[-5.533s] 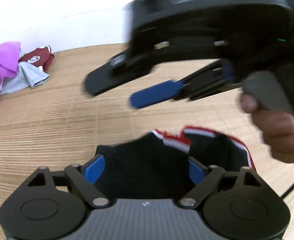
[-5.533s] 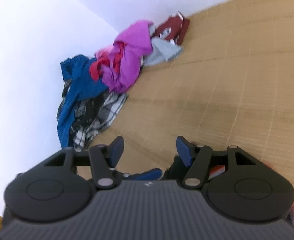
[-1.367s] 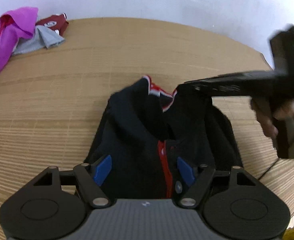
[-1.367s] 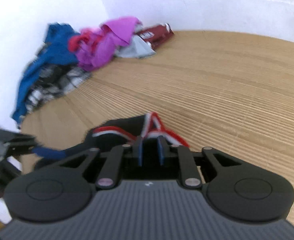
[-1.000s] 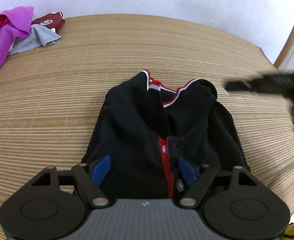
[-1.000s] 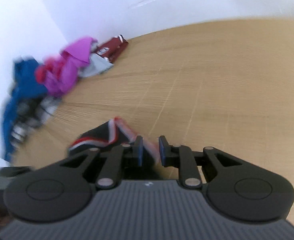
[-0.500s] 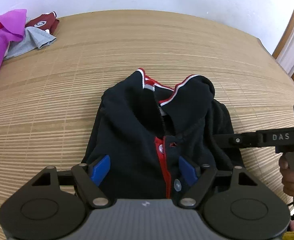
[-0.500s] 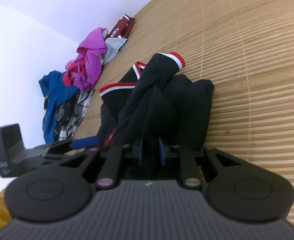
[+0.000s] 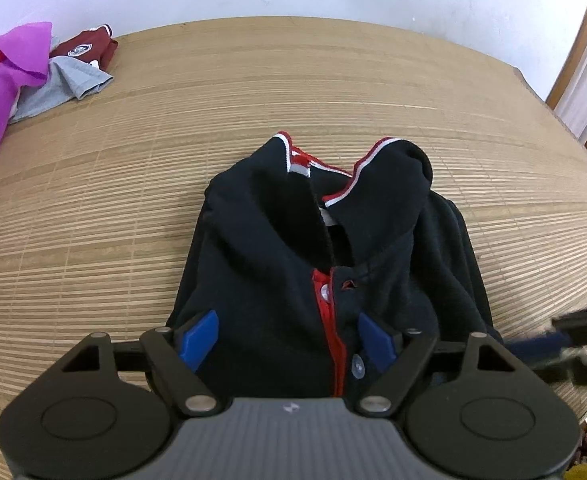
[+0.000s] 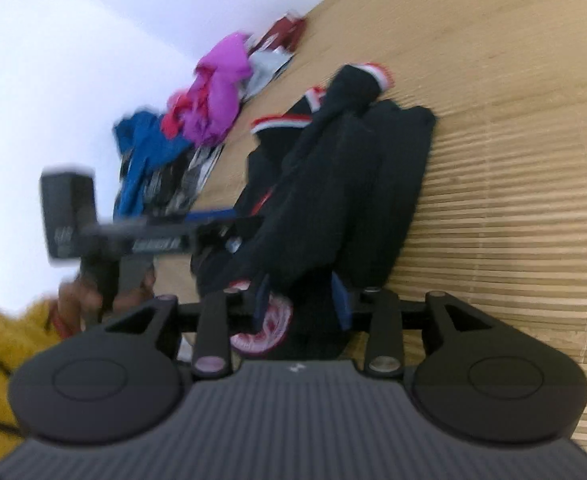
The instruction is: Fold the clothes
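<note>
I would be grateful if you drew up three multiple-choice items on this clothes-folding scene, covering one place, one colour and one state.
1. Where does the pile of unfolded clothes lie in the left wrist view?
A. far left, by the wall
B. on the black polo shirt
C. at the right, by the wooden frame

2. What colour is the shirt's button strip?
A. yellow
B. red
C. green

3. How do the left tongs stand?
A. shut on the collar
B. shut on nothing
C. open over the shirt

Answers:
1. A: the pile of unfolded clothes sits at the mat's far left edge.
2. B: the button strip on the black polo shirt is red.
3. C: the left tongs show both blue pads wide apart.
</note>
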Motion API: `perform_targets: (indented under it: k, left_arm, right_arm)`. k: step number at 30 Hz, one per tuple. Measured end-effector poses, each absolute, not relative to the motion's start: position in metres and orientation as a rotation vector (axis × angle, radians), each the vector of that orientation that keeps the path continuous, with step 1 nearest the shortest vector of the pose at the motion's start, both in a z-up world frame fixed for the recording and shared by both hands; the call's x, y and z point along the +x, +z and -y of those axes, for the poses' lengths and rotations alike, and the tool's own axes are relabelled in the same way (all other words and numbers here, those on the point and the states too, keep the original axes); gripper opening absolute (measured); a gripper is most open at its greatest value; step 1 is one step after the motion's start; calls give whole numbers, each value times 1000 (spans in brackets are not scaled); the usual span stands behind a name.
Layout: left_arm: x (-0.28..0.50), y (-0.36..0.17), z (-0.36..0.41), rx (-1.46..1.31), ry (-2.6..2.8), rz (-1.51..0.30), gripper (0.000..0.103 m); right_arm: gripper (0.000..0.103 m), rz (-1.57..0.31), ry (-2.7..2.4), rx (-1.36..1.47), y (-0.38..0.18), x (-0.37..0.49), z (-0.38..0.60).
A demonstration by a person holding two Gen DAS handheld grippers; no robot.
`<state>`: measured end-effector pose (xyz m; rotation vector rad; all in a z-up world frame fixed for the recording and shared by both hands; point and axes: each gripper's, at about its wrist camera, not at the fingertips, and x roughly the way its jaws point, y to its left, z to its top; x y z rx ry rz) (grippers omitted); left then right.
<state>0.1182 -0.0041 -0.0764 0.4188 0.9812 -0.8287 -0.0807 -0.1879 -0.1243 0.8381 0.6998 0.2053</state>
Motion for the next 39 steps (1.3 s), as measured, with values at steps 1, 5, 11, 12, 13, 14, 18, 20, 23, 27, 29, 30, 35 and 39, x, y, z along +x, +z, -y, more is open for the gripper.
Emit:
perform_targets:
  k: [1,5,11,12,13,14,18,20,23,27,29,30,35,39]
  left_arm:
    - [118,-77,4,423,-827,-979,81]
    - [117,-79,5,443,-833,-970,82]
    - [126,-83,6,485,-926,-971,83]
    - [128,-84,7,490,-939,-969,84]
    - [129,-85,7,496,-952,-967,84]
    - [129,-86,6,498,-962,-959,84]
    - [126,-88,6,507,-975,-942,84]
    - [126,-88,7,503,-966,-948,84]
    - [123,-89,10,503,-930,-944,86]
    - [115,-89,13,516,-870,-929,87]
    - [113,-89,14,520,-845,-925,88]
    - [111,-88,14,519,-830,-923,88]
    - [101,-87,15,530,-769,-900,88]
    - [91,-77,16,547,-739,-884,85]
  right_arm:
    - [38,-710,235,802,-120,-81,183]
    - [39,-741,325,701,-119,-82,162]
    - [49,-745,287,748,-140,-71,156]
    - [50,-748,273,746,-137,-74,154]
    - [50,-751,260,743,-135,-76,152]
    - [51,-746,260,734,-135,-80,151]
    - [73,-695,317,820,-144,-89,155]
    - [77,-666,349,839,-146,-86,156]
    - [78,-626,405,837,-147,-80,157]
    - [79,-549,475,940,-149,-83,163]
    - [79,-469,526,1003,-144,-103,169]
    - [79,-430,551,1031,-141,-113,171]
    - [79,-483,557,934,-125,-139,168]
    - [79,-528,406,847,-117,-133,174]
